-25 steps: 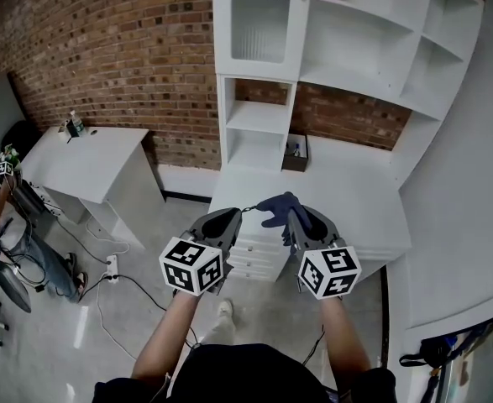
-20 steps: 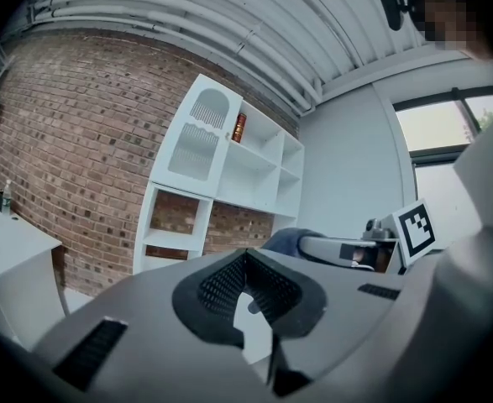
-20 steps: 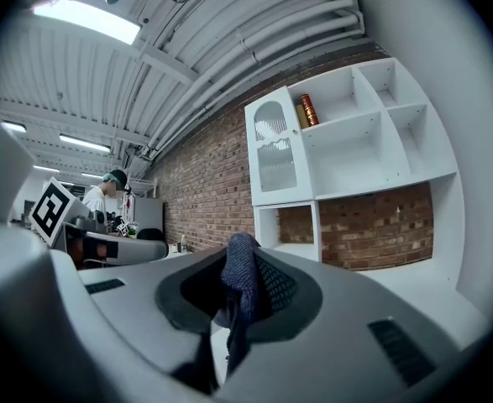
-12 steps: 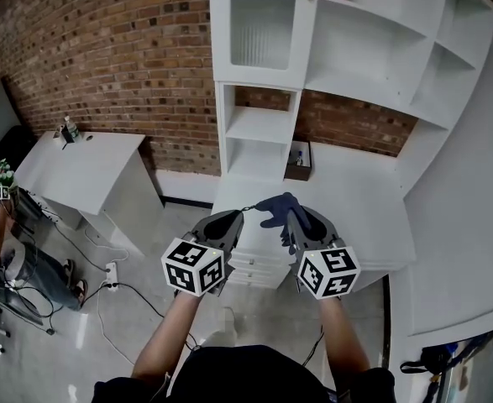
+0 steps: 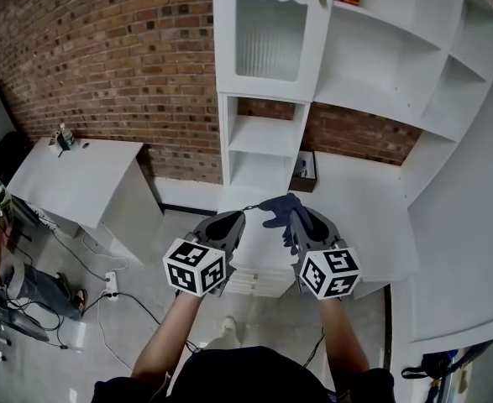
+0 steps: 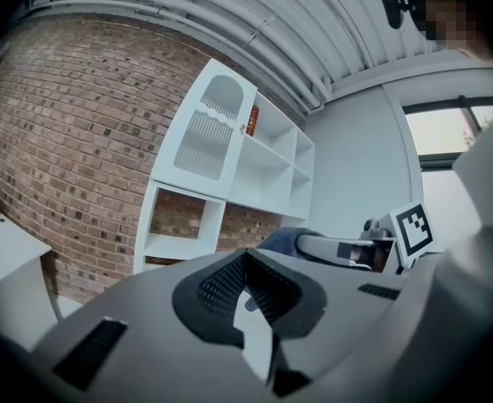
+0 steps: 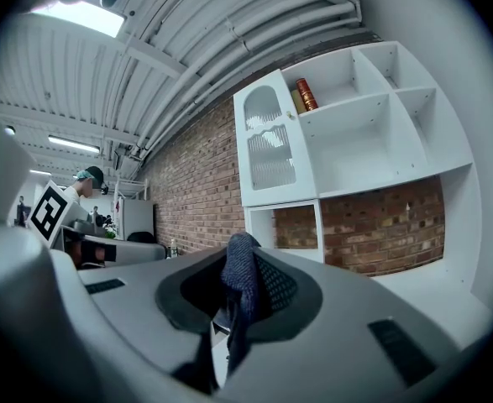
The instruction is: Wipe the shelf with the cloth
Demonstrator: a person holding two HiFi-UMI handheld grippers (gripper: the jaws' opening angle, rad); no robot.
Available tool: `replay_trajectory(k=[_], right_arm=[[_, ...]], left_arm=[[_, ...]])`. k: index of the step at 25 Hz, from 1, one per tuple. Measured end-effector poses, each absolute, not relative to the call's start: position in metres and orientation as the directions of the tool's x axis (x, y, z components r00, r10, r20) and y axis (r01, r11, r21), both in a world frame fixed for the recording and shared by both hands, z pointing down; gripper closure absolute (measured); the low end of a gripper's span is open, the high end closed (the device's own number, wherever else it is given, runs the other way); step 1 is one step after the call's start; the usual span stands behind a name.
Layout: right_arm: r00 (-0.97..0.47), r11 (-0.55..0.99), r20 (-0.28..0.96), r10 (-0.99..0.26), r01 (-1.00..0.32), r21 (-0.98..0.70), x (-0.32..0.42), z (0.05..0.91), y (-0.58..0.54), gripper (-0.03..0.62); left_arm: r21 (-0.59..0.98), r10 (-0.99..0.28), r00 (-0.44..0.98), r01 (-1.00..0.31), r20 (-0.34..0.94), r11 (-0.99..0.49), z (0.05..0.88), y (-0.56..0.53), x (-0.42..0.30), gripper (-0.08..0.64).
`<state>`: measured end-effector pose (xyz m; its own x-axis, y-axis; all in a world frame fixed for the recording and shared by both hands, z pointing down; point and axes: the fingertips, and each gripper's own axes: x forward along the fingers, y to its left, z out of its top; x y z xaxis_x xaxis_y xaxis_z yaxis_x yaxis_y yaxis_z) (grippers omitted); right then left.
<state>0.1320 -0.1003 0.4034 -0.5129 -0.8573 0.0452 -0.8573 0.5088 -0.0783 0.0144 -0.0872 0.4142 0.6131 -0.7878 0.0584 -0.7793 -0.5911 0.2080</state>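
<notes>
Brick-walled room, as I look steeply down into it.
A red brick wall [image 5: 103, 57] fills the upper left of my head view. A white shelf unit [image 5: 267, 99] stands against it above a white tabletop [image 5: 364, 200], and a second white table [image 5: 70, 175] sits at left on the pale grey floor [image 5: 61, 368]. A ribbed white ceiling [image 7: 187, 32] carries a bright strip light [image 7: 74, 145].

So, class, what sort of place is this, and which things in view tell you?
Probably a workshop or lab space fitted out like a room: a bare brick wall, exposed ceiling pipes, a white shelf unit over a desk, and cables trailing over the floor.
</notes>
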Motion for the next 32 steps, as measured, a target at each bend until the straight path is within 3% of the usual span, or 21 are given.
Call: replay_trajectory(k=[32], right_arm=[[-0.421,0.416,0.081,-0.903,-0.906,-0.075,0.073,0.405,-0.239,0.526]], left_arm=[[0.276,-0.730,0.681,-0.714,0.058,-0.644,0.414,-0.236,-0.050,0.543]])
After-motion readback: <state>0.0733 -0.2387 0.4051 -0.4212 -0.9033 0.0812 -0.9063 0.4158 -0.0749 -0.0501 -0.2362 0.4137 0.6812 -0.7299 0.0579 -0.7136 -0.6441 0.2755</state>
